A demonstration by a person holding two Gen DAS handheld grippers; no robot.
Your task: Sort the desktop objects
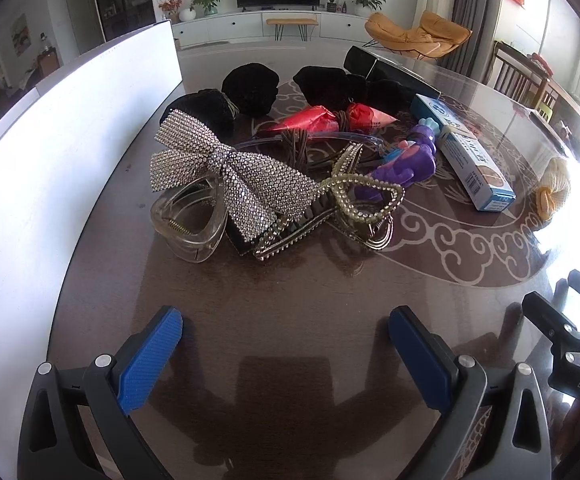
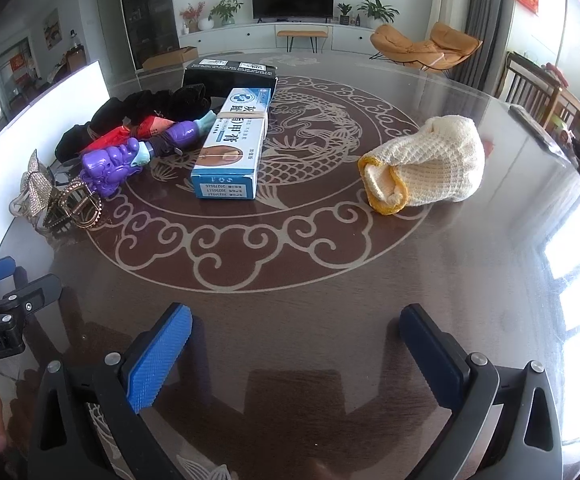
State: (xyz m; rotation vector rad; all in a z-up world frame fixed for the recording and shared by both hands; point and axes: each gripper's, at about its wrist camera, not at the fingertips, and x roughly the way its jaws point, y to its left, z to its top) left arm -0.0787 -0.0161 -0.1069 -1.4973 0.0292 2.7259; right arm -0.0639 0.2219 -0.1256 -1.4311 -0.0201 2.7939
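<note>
Showing rhinestone bow close in left view, knit glove whole in right, both jaws wide

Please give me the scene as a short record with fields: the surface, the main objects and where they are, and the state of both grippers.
surface: dark glossy round table with pale dragon pattern
pile, left side: silver rhinestone bow hair clip, clear plastic claw clip, purple plastic toy, black velvet scrunchies
beside pile: blue and white cardboard box, lying flat
apart, right side: cream knitted glove with yellow cuff
left gripper: open, empty, above table
right gripper: open, empty, above table
</note>
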